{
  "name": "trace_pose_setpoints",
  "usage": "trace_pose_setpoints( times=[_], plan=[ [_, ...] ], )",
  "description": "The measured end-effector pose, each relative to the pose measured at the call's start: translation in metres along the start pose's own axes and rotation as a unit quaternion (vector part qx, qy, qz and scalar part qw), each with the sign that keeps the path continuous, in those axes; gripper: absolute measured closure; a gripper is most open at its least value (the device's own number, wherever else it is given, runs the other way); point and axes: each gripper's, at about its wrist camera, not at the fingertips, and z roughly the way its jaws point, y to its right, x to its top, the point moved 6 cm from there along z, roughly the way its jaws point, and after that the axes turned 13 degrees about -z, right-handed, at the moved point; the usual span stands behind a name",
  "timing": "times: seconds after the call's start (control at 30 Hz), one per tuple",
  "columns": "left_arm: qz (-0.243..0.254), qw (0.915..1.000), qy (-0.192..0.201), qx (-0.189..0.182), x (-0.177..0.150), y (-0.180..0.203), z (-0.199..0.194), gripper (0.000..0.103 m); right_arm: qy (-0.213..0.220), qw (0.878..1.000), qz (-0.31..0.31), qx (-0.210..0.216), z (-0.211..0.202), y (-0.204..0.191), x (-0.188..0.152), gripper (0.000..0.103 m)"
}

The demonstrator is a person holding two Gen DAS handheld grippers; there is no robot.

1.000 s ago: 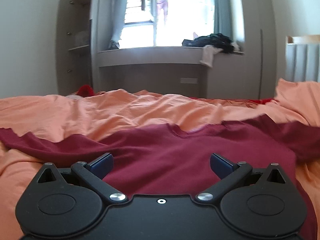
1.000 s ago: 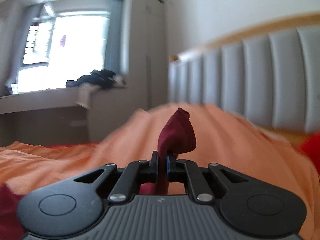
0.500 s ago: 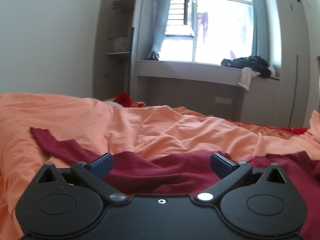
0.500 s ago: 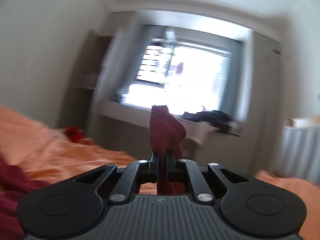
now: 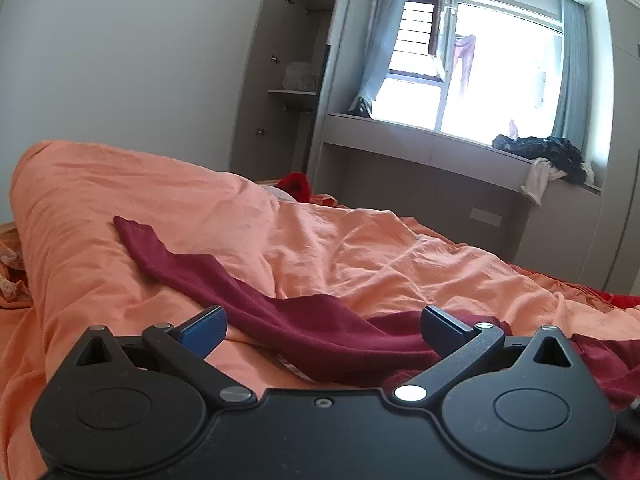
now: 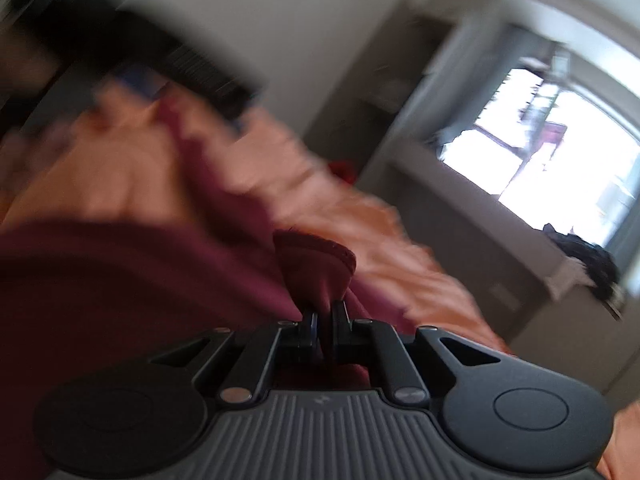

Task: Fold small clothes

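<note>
A maroon long-sleeved shirt (image 5: 320, 332) lies on the orange duvet (image 5: 360, 248), with one sleeve (image 5: 168, 260) stretched toward the far left. My left gripper (image 5: 322, 330) hovers open just above the shirt's shoulder area, and nothing sits between its blue pads (image 5: 202, 330). In the blurred right wrist view, my right gripper (image 6: 323, 316) pinches a bunched maroon sleeve end (image 6: 316, 264) over the shirt's body (image 6: 120, 280). Its jaws are starting to part, with the cloth still between them.
A raised orange duvet roll (image 5: 80, 184) lies at the left. Behind the bed is an open wardrobe (image 5: 292, 80), and a window ledge (image 5: 440, 148) holds dark clothes (image 5: 540, 152). A red item (image 5: 296, 184) sits at the bed's far edge. A dark blurred shape (image 6: 160, 40) fills the right view's upper left.
My right gripper has swung leftward and rolled, carrying the sleeve end from the headboard side over onto the shirt. My left gripper has shifted left, still open, so the left sleeve now shows.
</note>
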Motion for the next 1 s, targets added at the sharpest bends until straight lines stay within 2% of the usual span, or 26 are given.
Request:
trace_pose_setpoints(
  times=[0.03,0.07,0.1,0.13,0.17,0.2,0.3,0.37,0.43,0.5,0.6,0.67,0.77,0.8,0.87,0.93,1.0],
  plan=[
    [0.002,1.0,-0.002,-0.006,-0.002,0.001,0.0,0.0,-0.004,1.0,-0.008,0.014,-0.001,-0.006,-0.003,0.09],
    [0.004,0.9999,-0.005,-0.014,-0.004,0.004,0.0,0.0,0.003,1.0,-0.009,0.023,-0.004,-0.009,-0.004,0.083],
    [0.007,0.9997,-0.009,-0.023,-0.006,0.008,0.001,0.0,0.01,1.0,-0.004,0.027,-0.008,-0.008,-0.005,0.07],
    [0.009,0.9993,-0.014,-0.035,-0.008,0.011,0.001,0.0,0.015,0.999,0.004,0.03,-0.015,-0.006,-0.006,0.061],
    [0.009,0.9986,-0.021,-0.048,-0.011,0.016,0.001,0.0,0.021,0.999,0.014,0.028,-0.022,-0.005,-0.008,0.043],
    [0.009,0.9976,-0.028,-0.062,-0.014,0.02,0.001,0.0,0.028,0.999,0.024,0.025,-0.03,0.0,-0.014,0.029],
    [0.011,0.9935,-0.046,-0.103,-0.024,0.033,0.0,0.0,0.033,0.998,0.052,0.002,-0.063,0.014,-0.037,0.01],
    [0.024,0.9911,-0.056,-0.118,-0.033,0.044,0.001,0.0,0.032,0.997,0.073,-0.02,-0.085,0.024,-0.06,0.002],
    [0.041,0.9903,-0.063,-0.117,-0.043,0.054,0.004,0.0,0.029,0.994,0.099,-0.046,-0.097,0.036,-0.082,0.0],
    [0.058,0.9909,-0.068,-0.1,-0.052,0.061,0.009,0.0,0.022,0.988,0.134,-0.071,-0.105,0.048,-0.105,0.0],
    [0.067,0.9913,-0.087,-0.072,-0.063,0.063,0.021,0.0,-0.003,0.972,0.201,-0.123,-0.112,0.069,-0.144,0.0],
    [0.064,0.9911,-0.106,-0.049,-0.069,0.06,0.027,0.0,-0.04,0.958,0.236,-0.156,-0.112,0.085,-0.169,0.0],
    [0.05,0.9878,-0.139,-0.049,-0.08,0.054,0.031,0.0,-0.106,0.937,0.264,-0.202,-0.106,0.106,-0.203,0.0],
    [0.05,0.9862,-0.15,-0.05,-0.084,0.053,0.032,0.0,-0.122,0.932,0.273,-0.204,-0.104,0.111,-0.213,0.0],
    [0.062,0.984,-0.159,-0.049,-0.091,0.053,0.031,0.0,-0.14,0.93,0.279,-0.197,-0.101,0.112,-0.23,0.001],
    [0.078,0.9827,-0.161,-0.047,-0.096,0.051,0.03,0.0,-0.141,0.928,0.288,-0.19,-0.098,0.114,-0.24,0.003],
    [0.075,0.9831,-0.16,-0.05,-0.099,0.047,0.027,0.0,-0.137,0.927,0.29,-0.196,-0.094,0.117,-0.244,0.016]
  ],
)
